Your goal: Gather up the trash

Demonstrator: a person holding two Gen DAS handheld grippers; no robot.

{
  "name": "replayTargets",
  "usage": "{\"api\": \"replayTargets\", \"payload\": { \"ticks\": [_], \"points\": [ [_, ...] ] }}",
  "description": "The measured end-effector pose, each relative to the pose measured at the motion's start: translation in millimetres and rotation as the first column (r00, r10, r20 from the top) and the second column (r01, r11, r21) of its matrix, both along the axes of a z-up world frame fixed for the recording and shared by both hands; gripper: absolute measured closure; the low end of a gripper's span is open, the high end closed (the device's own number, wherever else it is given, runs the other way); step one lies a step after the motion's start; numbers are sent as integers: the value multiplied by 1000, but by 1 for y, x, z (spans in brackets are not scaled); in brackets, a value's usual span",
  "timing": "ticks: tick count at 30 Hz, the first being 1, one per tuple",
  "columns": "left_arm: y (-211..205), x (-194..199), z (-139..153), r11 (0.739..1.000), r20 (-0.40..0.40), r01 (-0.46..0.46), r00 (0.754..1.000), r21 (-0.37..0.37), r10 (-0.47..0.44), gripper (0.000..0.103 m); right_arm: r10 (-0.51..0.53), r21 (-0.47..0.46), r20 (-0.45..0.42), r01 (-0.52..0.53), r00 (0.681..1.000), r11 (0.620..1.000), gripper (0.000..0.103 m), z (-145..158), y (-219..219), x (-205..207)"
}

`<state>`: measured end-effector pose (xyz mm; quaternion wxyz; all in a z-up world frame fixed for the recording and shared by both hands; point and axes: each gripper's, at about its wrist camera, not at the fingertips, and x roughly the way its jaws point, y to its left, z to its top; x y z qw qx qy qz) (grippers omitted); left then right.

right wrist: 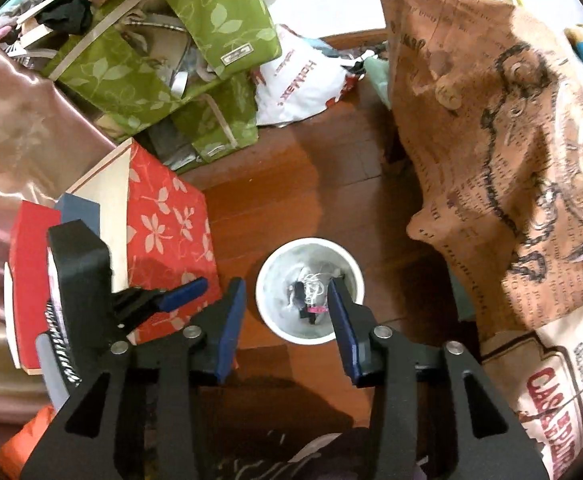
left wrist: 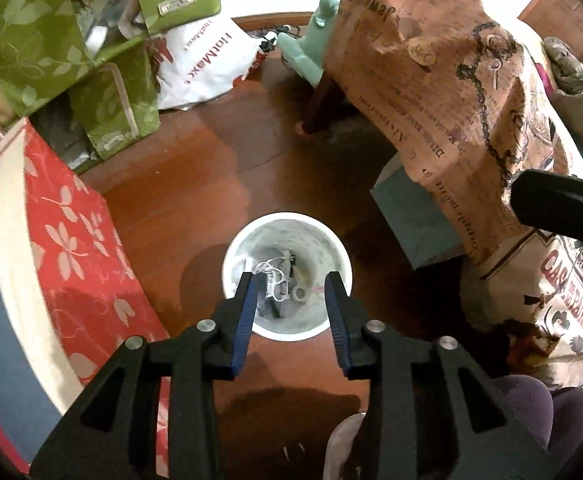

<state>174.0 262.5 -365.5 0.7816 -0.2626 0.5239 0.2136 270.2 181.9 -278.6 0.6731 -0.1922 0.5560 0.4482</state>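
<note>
A white round bin (left wrist: 287, 216) stands on the wooden floor, and I look almost straight down into it. At its bottom lies trash (left wrist: 277, 280): a tangle of white string, dark scraps and a small grey ring (left wrist: 300, 293). My left gripper (left wrist: 292, 282) hangs over the bin's mouth, open, with nothing between its blue pads. In the right wrist view the same bin (right wrist: 311, 241) holds the string and a pink scrap (right wrist: 317, 309). My right gripper (right wrist: 286, 286) is open over the bin's left rim and holds nothing. The left gripper's blue finger (right wrist: 183, 291) shows beside it.
A red flowered box (left wrist: 75, 248) stands close on the bin's left. Green leaf-print bags (left wrist: 51, 40) and a white plastic bag (left wrist: 203, 64) lie behind it. Brown printed paper (left wrist: 451, 92) drapes over a teal box (left wrist: 415, 220) on the right. A purple slipper (left wrist: 527, 404) is below.
</note>
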Motion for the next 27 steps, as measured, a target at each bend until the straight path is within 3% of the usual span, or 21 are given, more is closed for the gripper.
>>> {"api": "replayTargets", "payload": {
  "ticks": [7,10,14,16,20,27],
  "points": [
    [-9,-21,62,998,79,18,997,58,-22,69,-44,65,82,38,996,997,64,42,-33,-12],
    [-21,-29,103,992,139,43,988,114,-59,69,-102,121,142,85,985,989,64,73,-57,-21],
    [-45,-42,163,976,240,75,963,206,-125,69,-232,244,226,176,946,954,64,133,-105,-44],
    [-59,-51,193,966,295,89,942,241,-161,69,-293,300,277,208,915,931,64,160,-126,-57],
    [-92,-67,249,951,405,125,883,281,-236,69,-433,426,386,259,814,867,64,219,-176,-101],
    [-149,-112,329,895,520,176,761,411,-388,65,-606,562,471,311,641,766,64,267,-228,-166]
  ]
}}
